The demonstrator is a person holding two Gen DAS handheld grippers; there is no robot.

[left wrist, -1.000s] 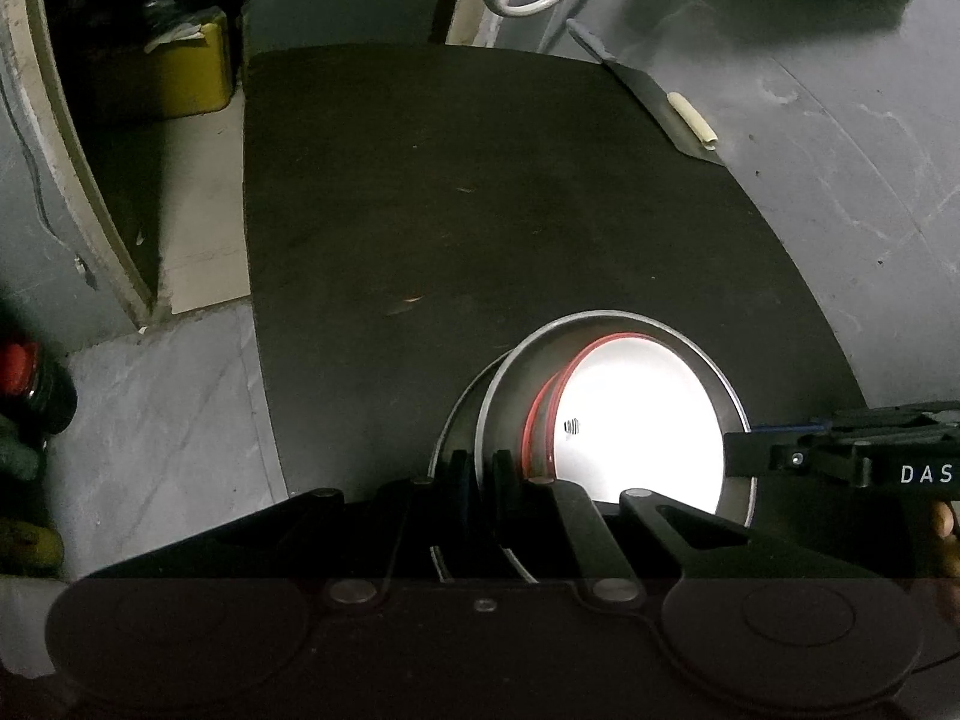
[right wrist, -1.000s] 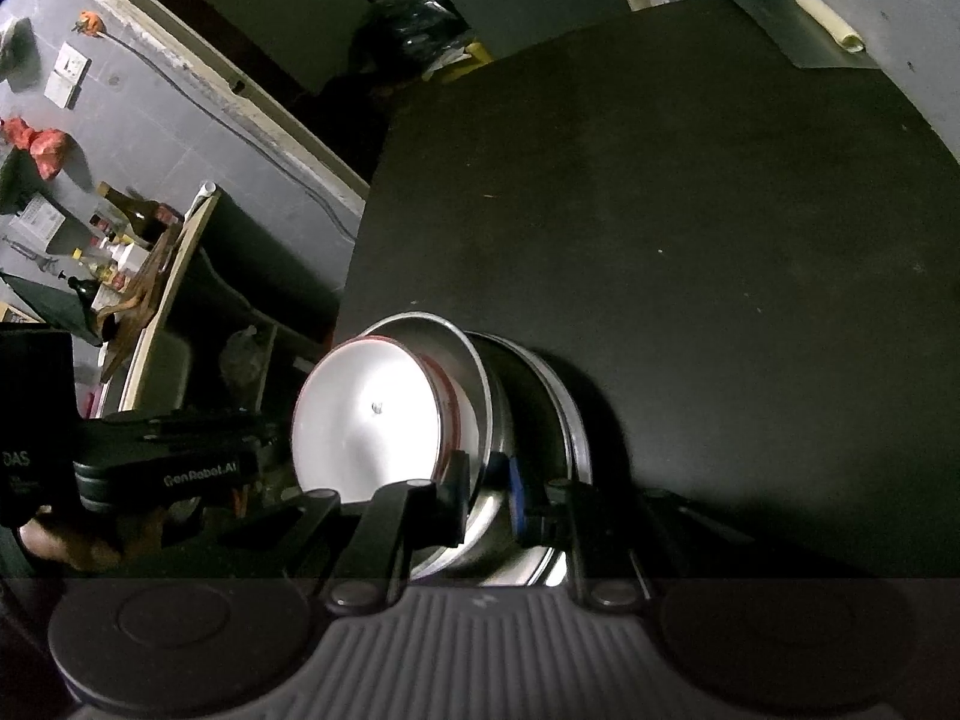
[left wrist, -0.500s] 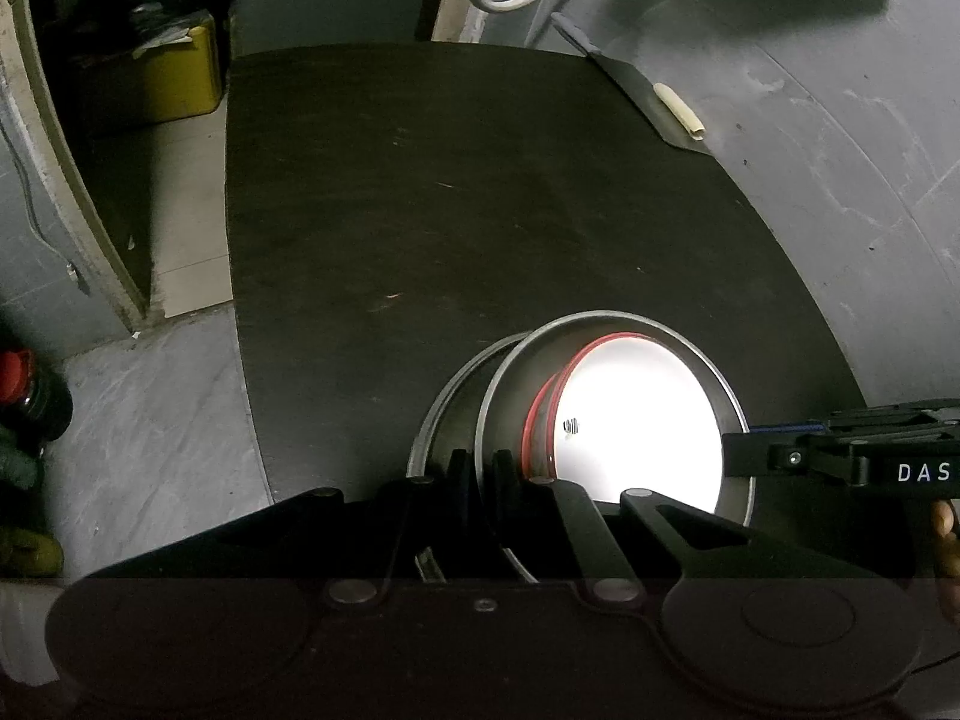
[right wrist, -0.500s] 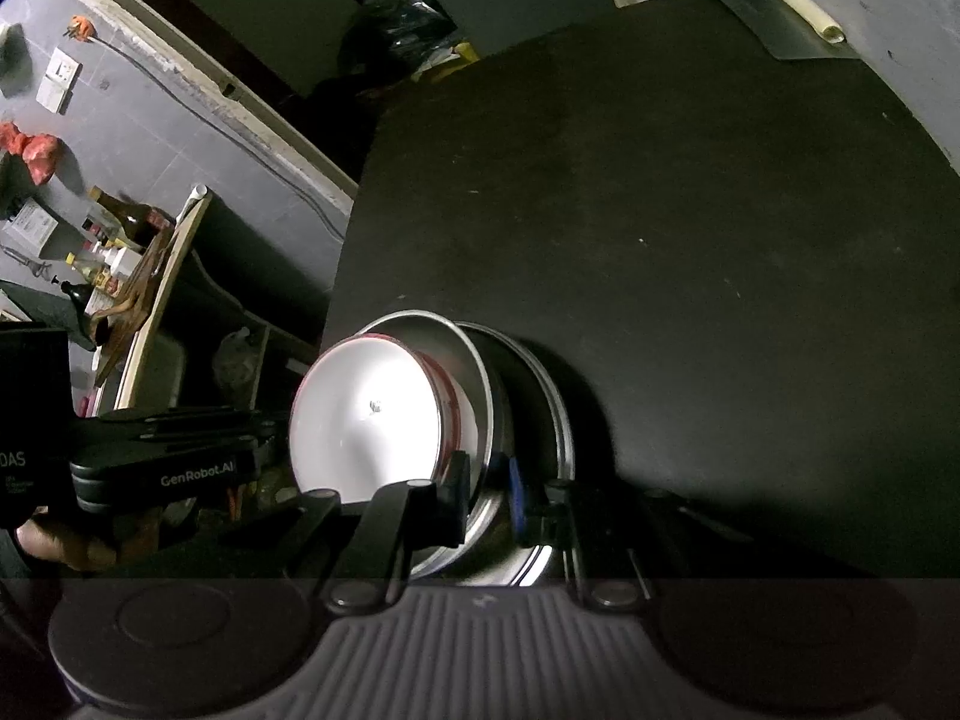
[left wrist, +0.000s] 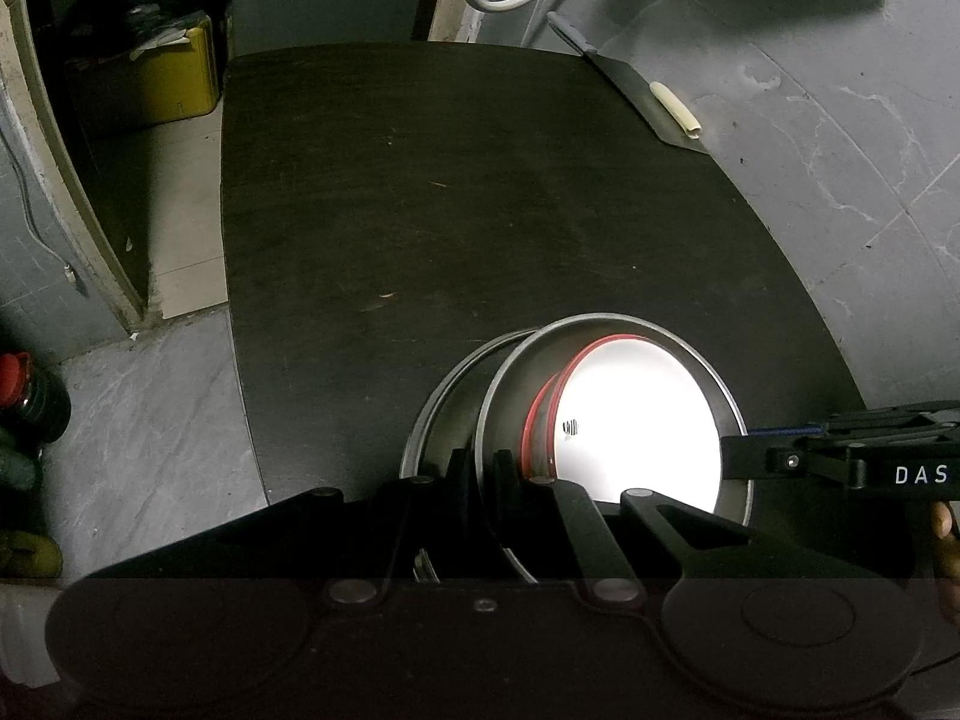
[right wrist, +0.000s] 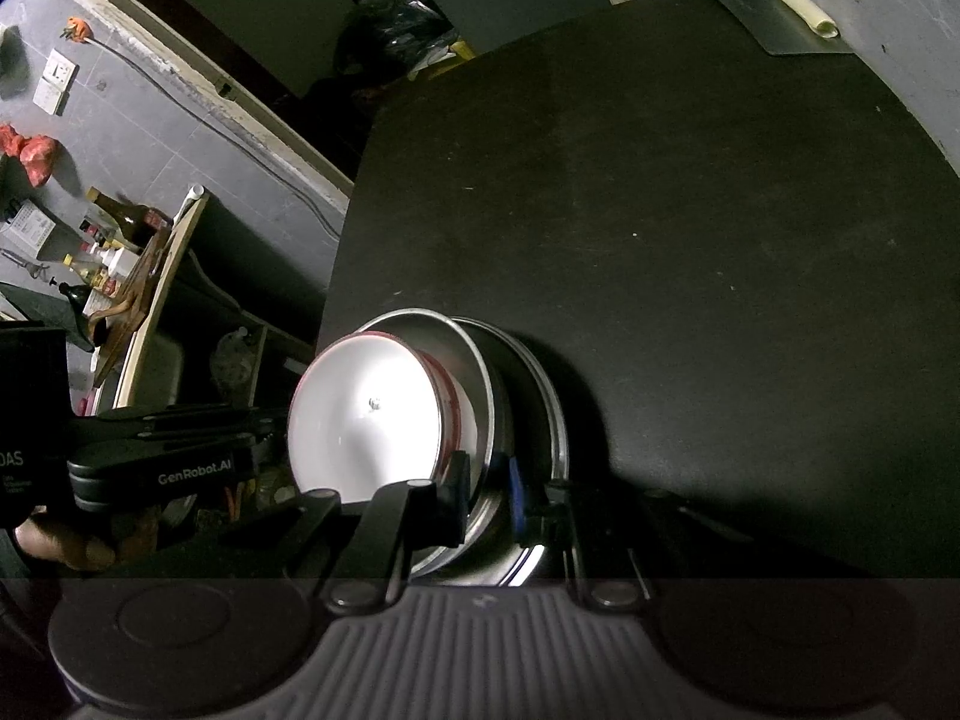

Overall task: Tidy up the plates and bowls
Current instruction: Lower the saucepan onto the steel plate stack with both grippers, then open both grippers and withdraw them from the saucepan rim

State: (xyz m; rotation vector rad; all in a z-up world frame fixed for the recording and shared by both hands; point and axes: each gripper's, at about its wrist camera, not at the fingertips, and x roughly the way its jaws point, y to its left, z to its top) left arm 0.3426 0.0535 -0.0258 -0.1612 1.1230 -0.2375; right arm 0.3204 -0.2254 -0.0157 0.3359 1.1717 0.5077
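Gripping opposite rims, the left tool [left wrist: 480,471] and right tool [right wrist: 486,483] pinch the steel bowl [left wrist: 729,408] with the white bowl [left wrist: 636,420] nested inside, low centre over the dark surface [left wrist: 480,210]; thin edge grips could slip, dumping both.

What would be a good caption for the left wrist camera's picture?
Left gripper and right gripper shut on opposite rims of a steel bowl holding a red-rimmed white bowl, above a black table.

Red-rimmed white bowl [left wrist: 636,420], black table [left wrist: 480,192]
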